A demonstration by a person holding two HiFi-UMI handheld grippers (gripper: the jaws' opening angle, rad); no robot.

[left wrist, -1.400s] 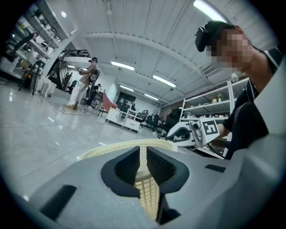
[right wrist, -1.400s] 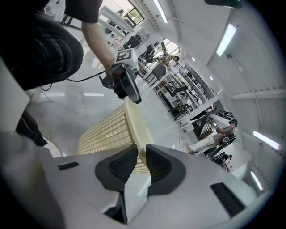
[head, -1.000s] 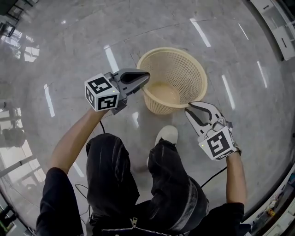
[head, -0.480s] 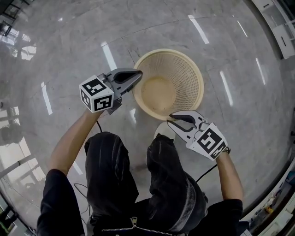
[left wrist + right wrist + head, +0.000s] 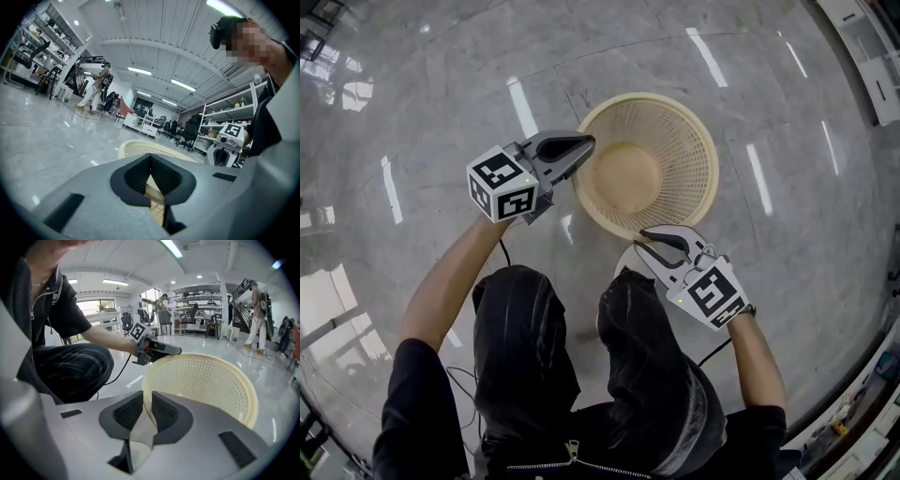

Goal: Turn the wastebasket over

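Observation:
The cream mesh wastebasket (image 5: 628,173) stands on the glossy floor with its mouth up. My right gripper (image 5: 645,242) is at its near rim. In the right gripper view the rim (image 5: 146,380) runs down between the dark pads, and the right gripper (image 5: 147,397) is shut on it. My left gripper (image 5: 589,143) hovers at the basket's left rim, shut, with nothing between its pads. Whether it touches the rim I cannot tell. In the left gripper view the left gripper (image 5: 151,164) hides most of the wastebasket (image 5: 140,147).
The person crouches just behind the basket, with a white shoe (image 5: 628,261) close to its near side and a cable (image 5: 502,253) trailing from the left hand. Shelving (image 5: 867,47) stands at the far right. Another person (image 5: 96,86) and chairs are far off.
The basket showed its near outer wall a second ago; now I look straight into its mouth. My right gripper moved left along its near side to the rim. The left gripper shifted only slightly.

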